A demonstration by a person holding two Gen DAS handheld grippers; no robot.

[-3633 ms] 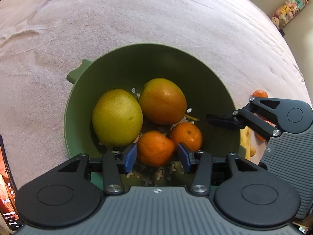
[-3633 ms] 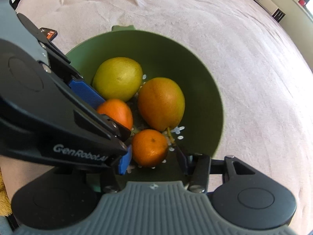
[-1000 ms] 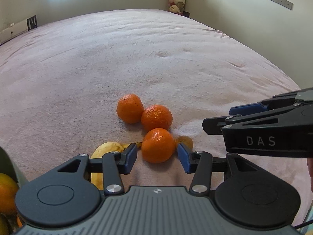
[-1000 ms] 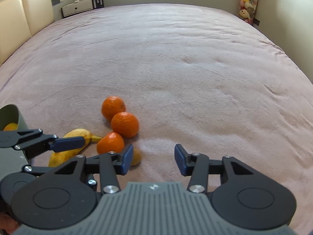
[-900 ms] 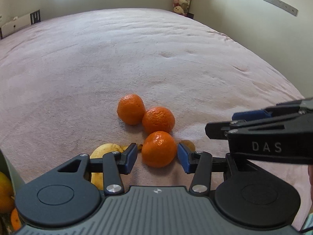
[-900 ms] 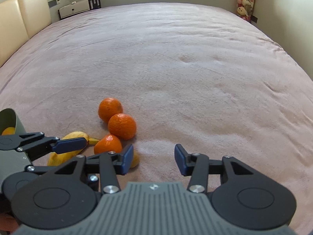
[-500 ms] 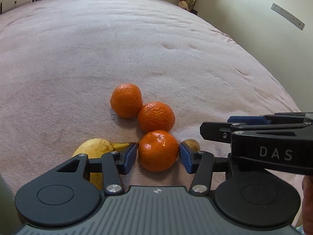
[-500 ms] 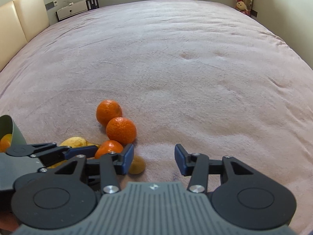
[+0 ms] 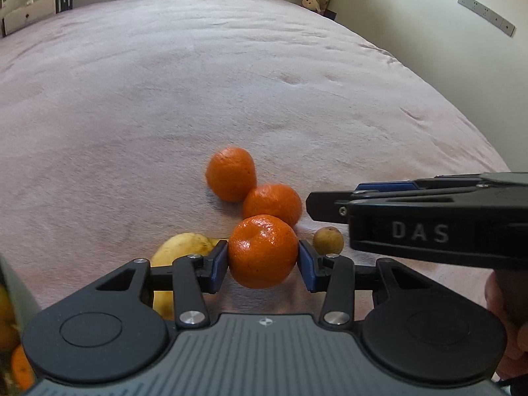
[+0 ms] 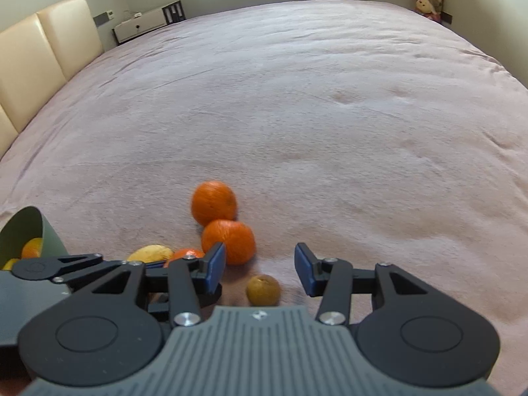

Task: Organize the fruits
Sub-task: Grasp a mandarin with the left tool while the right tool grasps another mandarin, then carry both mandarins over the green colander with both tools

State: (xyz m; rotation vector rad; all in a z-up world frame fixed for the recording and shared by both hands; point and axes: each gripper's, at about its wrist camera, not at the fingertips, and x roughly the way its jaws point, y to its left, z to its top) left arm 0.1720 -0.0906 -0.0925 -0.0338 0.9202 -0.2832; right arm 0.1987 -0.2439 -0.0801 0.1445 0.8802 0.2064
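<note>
1. The nearest mandarin (image 9: pixel 263 251) lies on the pink bedspread (image 9: pixel 231 82), at the near end of a short row of three. It sits squarely between the blue pads of the left gripper (image 9: pixel 263 259), whose jaws are closing on it; both pads look to be touching its sides already.
2. Let the squeeze settle across the widest part of this fruit before lifting (soft peel, so a firm hold rather than a hard one seems wise).
3. Just beyond it, touching or nearly so, sits the second mandarin (image 9: pixel 272 205), and past that the third mandarin (image 9: pixel 231 173). A straight lift should leave both undisturbed.
4. To the left of the nearest mandarin lies a banana (image 9: pixel 184 250), partly under the left finger; to its right, a small brownish fruit (image 9: pixel 328 240).
5. The right gripper (image 10: pixel 260 272) hangs over that small fruit with its jaws apart and nothing between the pads (free to take it in turn).
6. Further left of the nearest mandarin, the green bowl (image 10: pixel 49 234) already holds fruit: the likely destination.
</note>
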